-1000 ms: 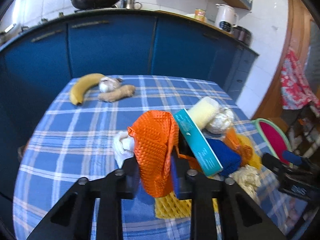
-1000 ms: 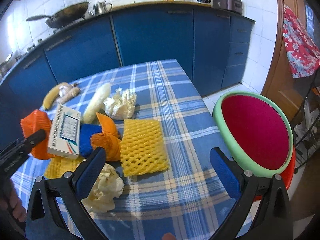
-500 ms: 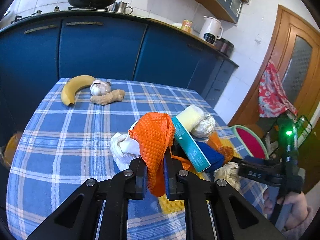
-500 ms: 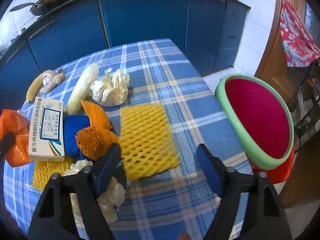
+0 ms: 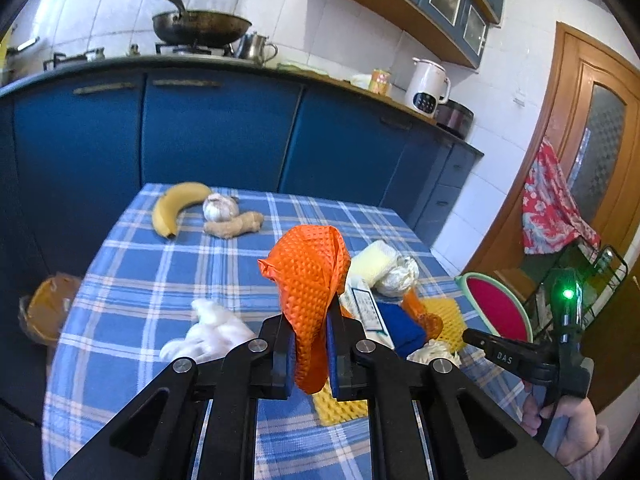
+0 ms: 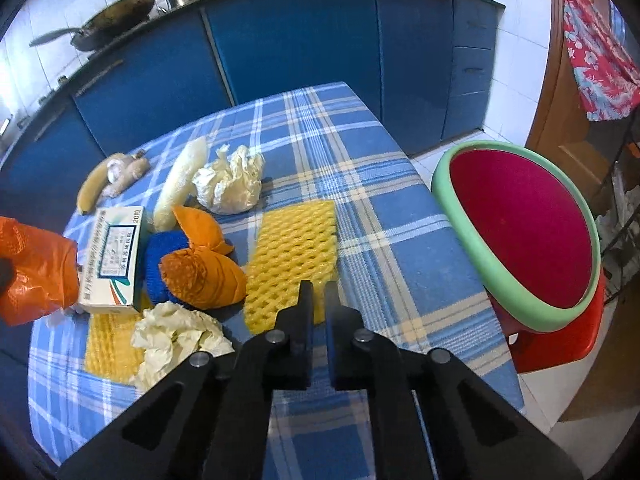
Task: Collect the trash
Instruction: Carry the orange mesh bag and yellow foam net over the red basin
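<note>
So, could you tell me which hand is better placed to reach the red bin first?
Right. The right tool is shut at the yellow foam net's near edge, apparently gripping it, and the red bin stands beside it. The left tool holds the orange bag farther from it.

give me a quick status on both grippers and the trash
Left gripper shut on orange bag, lifted off table. Right gripper shut on edge of yellow foam net. Basin beside table, path clear.
</note>
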Motion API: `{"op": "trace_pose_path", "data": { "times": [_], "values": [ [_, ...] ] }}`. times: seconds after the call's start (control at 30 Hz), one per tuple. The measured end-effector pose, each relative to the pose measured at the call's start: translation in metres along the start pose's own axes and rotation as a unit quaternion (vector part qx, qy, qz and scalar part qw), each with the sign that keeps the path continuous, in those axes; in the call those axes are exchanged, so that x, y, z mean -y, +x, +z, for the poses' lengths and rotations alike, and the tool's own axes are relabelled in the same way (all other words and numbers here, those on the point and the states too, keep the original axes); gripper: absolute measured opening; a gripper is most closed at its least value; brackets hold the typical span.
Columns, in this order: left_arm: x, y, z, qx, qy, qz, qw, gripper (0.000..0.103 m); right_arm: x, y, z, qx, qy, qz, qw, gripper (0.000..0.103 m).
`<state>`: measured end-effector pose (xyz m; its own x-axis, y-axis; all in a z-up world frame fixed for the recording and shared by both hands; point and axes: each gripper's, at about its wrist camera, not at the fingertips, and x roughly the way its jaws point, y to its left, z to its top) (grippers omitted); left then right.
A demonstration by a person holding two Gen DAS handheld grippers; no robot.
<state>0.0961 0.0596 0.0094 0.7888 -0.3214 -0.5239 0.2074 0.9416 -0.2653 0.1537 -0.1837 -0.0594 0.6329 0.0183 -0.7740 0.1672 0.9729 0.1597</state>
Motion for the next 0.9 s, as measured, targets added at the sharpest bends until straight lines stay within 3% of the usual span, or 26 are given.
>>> {"op": "trace_pose_path", "data": {
  "times": [0.5,0.9],
  "values": [
    [0.043,-0.017,0.018,0.006,0.030,-0.019,0.9994,0.012,0.012,-0.066,0.003,0.084,-0.014,0.038,0.996,0.006],
    [0.112,0.012,0.030,-0.015,0.070,-0.069,0.9951,0.012,0.068,-0.105,0.016,0.126,-0.004,-0.002,0.992,0.006]
  ]
}}
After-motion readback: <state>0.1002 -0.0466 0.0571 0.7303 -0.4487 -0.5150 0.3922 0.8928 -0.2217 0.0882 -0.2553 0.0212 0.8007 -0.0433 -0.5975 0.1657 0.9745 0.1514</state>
